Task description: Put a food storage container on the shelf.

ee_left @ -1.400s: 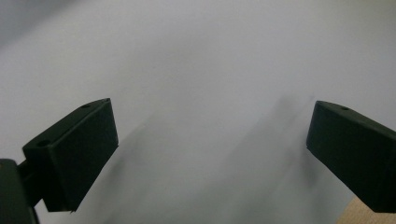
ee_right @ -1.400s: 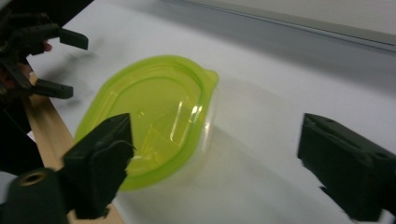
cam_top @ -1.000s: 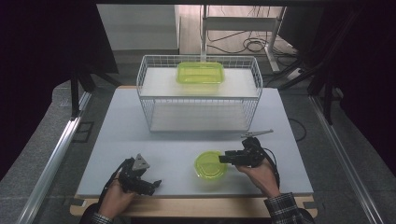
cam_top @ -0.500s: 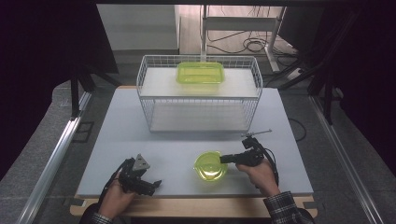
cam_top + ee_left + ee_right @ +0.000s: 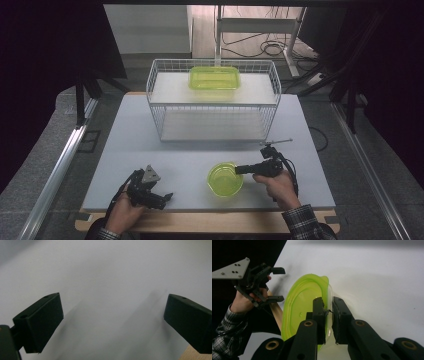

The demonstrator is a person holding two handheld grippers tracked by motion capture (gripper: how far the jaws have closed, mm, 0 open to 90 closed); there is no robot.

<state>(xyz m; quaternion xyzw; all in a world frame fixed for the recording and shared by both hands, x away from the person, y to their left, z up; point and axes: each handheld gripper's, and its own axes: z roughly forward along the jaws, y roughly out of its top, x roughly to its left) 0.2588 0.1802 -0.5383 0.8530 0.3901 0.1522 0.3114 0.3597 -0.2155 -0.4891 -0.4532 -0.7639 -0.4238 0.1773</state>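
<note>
the round green bowl [image 5: 225, 179] sits on the white worktop [image 5: 190, 150] near its front edge, right of centre and mouth up. it is round, so it has no long axis to speak of (a small lip or tab on its rim shows in the right gripper view, at the far end from the camera). the right gripper [image 5: 242, 170] reaches in from the bowl's right side, and its fingers [image 5: 319, 315] pinch the bowl's wall, one inside and one outside, almost pressed together on the thin rim. the left gripper [image 5: 161, 198] is held low over the worktop near the front left, well apart from the bowl, its fingers [image 5: 41, 321] spread wide with bare white surface between them. at the back of the worktop stands a white wire basket [image 5: 214, 102], and a rectangular green container [image 5: 214, 78] lies on its upper shelf, long side across the view.
</note>
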